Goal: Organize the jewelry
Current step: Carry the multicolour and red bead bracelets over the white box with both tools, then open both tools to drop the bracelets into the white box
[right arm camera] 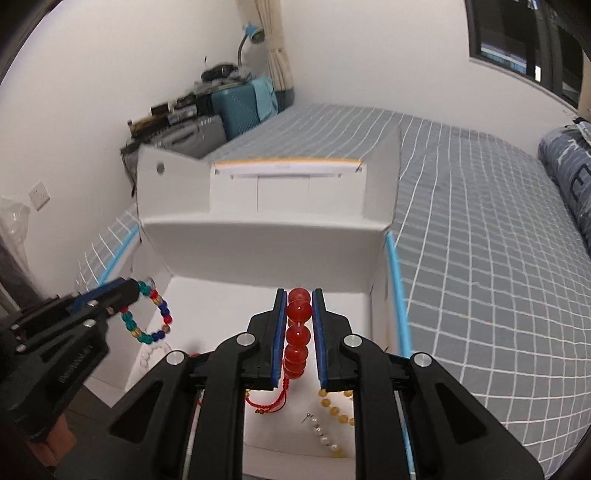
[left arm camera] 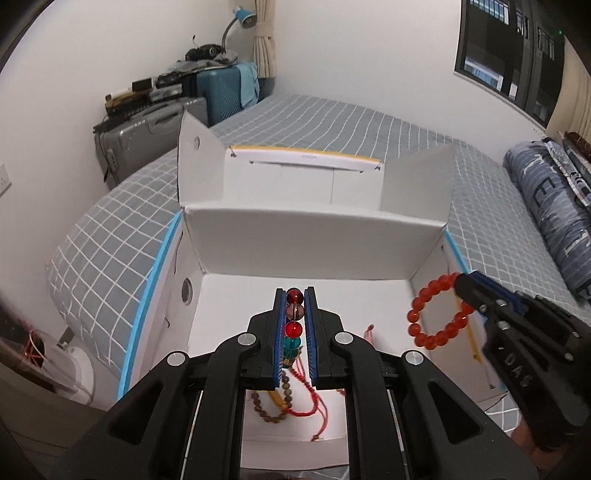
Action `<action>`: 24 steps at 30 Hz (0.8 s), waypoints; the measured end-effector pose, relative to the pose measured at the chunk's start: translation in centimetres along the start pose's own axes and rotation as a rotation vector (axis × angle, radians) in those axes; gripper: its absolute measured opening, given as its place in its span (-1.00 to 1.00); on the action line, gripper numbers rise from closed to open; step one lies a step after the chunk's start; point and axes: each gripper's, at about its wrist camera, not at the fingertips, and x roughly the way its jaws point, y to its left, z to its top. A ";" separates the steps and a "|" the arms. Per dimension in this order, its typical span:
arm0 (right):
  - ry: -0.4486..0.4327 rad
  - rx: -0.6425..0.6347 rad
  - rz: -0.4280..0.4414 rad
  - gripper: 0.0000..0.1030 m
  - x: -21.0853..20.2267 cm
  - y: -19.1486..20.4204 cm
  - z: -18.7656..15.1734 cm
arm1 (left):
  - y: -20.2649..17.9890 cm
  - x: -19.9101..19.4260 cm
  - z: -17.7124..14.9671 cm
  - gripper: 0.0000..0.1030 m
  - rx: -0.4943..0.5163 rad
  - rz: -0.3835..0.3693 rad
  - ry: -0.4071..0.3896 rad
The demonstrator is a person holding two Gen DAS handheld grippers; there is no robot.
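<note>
My left gripper (left arm camera: 294, 295) is shut on a multicoloured bead bracelet (left arm camera: 294, 328) of red, teal and smoky beads, held above the open white box (left arm camera: 314, 243). From the right wrist view the same bracelet (right arm camera: 151, 317) hangs as a loop from that gripper (right arm camera: 135, 290). My right gripper (right arm camera: 299, 295) is shut on a red bead bracelet (right arm camera: 297, 332), which shows as a full ring (left arm camera: 437, 314) beside the box's right wall in the left wrist view. On the box floor lie a red cord bracelet (left arm camera: 308, 398), a brown bead strand (left arm camera: 271, 410), amber beads (right arm camera: 338, 408) and a pearl strand (right arm camera: 325, 435).
The box sits on a bed with a grey checked sheet (right arm camera: 480, 258), its lid flaps (left arm camera: 201, 158) standing up at the back. A rolled blue duvet (left arm camera: 550, 210) lies at the right. Suitcases (left arm camera: 147, 129) and a blue lamp (left arm camera: 242, 18) stand by the far wall.
</note>
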 end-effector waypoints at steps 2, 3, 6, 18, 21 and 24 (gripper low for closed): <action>0.021 -0.004 -0.009 -0.75 1.1 0.3 -0.3 | 0.4 0.7 -0.2 -0.82 0.002 0.000 0.013; 0.030 -0.002 -0.010 -0.75 1.5 0.3 -0.5 | 0.5 1.0 -0.4 -0.82 0.001 0.001 0.018; 0.050 -0.004 -0.018 -0.75 2.6 0.7 -0.8 | 0.9 2.0 -0.7 -0.82 -0.001 -0.004 0.043; 0.116 -0.023 -0.046 -0.75 5.5 1.7 -2.2 | 1.7 4.4 -1.7 -0.82 -0.006 0.016 0.091; 0.129 -0.017 -0.051 -0.75 6.1 1.6 -2.3 | 2.1 5.2 -1.9 -0.82 -0.008 0.024 0.106; 0.132 -0.014 -0.047 -0.75 6.1 1.6 -2.3 | 2.4 5.6 -2.1 -0.80 -0.011 0.028 0.114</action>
